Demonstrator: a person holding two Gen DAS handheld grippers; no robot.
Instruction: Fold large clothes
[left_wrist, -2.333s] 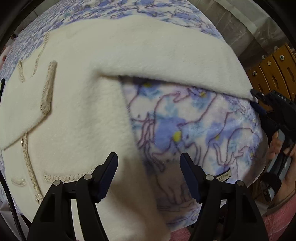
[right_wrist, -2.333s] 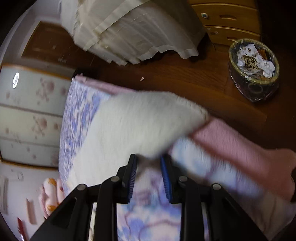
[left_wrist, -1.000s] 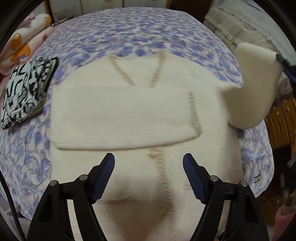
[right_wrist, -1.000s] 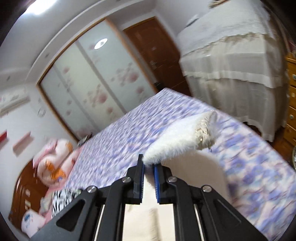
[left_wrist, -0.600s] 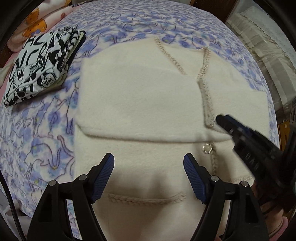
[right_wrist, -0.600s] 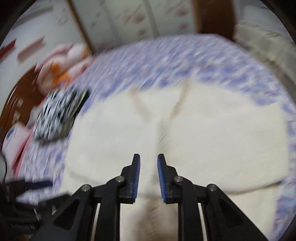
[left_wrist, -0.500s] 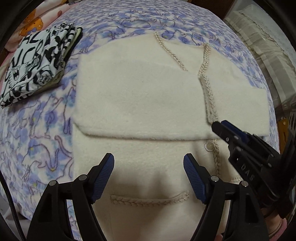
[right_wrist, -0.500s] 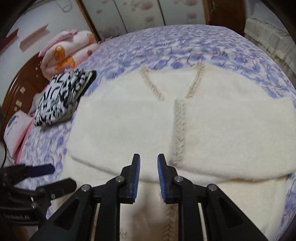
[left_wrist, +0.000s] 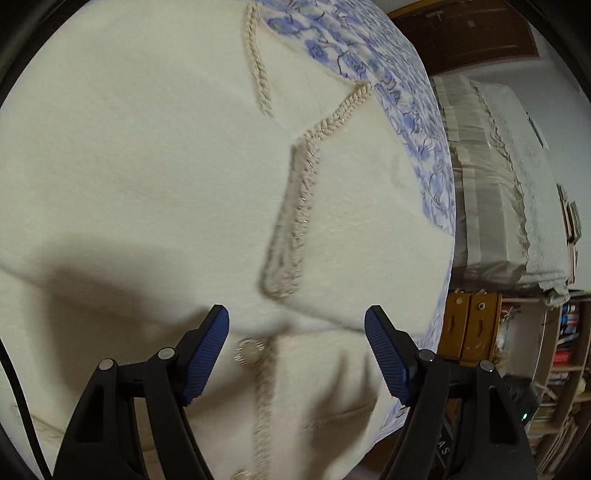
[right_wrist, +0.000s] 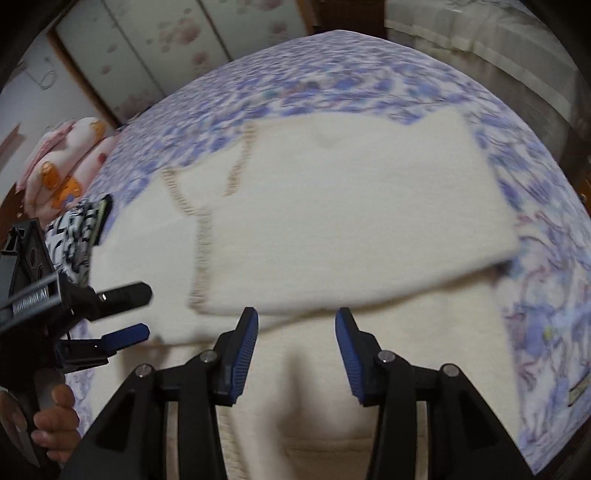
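A bed (right_wrist: 332, 70) with a blue-patterned cover carries a cream cardigan (right_wrist: 332, 206), sleeves folded across its front, by the near edge. Left hand-held gripper (left_wrist: 297, 332) hovers spread, empty; right hand-held gripper (right_wrist: 295, 325) is opening, nothing between.

Fuzzy matt cream cardigan (left_wrist: 147, 166) on soft printed fleece blanket (right_wrist: 332, 85).

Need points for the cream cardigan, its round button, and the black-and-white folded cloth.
cream cardigan (right_wrist: 332, 206): right wrist view, on the folded-over sleeve panel.
round button (left_wrist: 249, 352): left wrist view, on the button's face, between the left gripper's fingers.
black-and-white folded cloth (right_wrist: 79, 229): right wrist view, on its patterned top.
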